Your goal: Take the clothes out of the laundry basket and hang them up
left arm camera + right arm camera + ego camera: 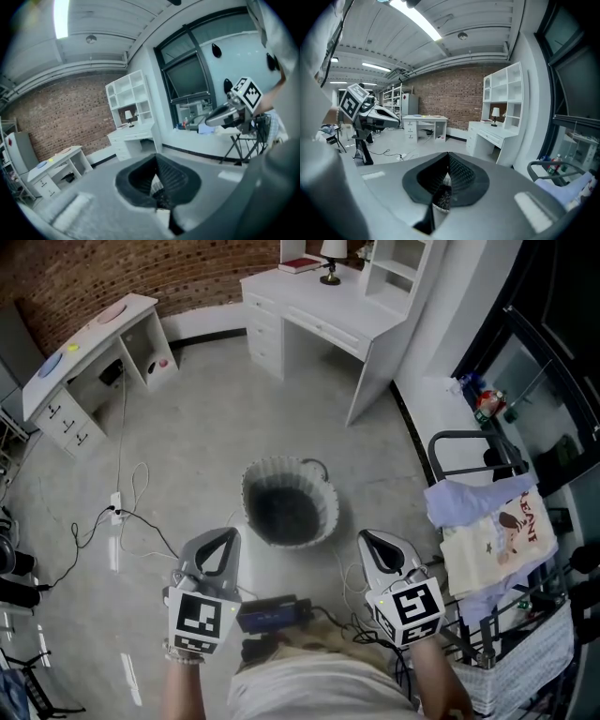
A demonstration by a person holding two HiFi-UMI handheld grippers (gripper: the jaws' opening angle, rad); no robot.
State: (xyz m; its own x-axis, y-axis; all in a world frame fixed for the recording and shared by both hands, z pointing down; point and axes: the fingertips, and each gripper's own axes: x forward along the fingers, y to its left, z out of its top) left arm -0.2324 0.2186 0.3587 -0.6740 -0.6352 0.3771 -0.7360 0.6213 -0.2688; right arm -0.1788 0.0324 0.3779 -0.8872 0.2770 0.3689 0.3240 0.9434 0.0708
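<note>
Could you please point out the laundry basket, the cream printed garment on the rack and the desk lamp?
laundry basket point(330, 507): head view, on its right rim.
cream printed garment point(502, 542): head view, middle of the cloth.
desk lamp point(333, 249): head view, on its shade.

Head view: high, facing steeply down at the floor. Laundry basket point(289, 501) sits just below centre, left gripper point(221, 540) at 7 o'clock, right gripper point(375, 542) at 5.
Left gripper view: low, close over its own closed jaws, facing near level. White shelf desk point(129, 133) at 11 o'clock.
Right gripper view: likewise low, same desk at 2 o'clock.
All three views share that desk and the brick wall point(450, 96). Each gripper view catches the other gripper.
</note>
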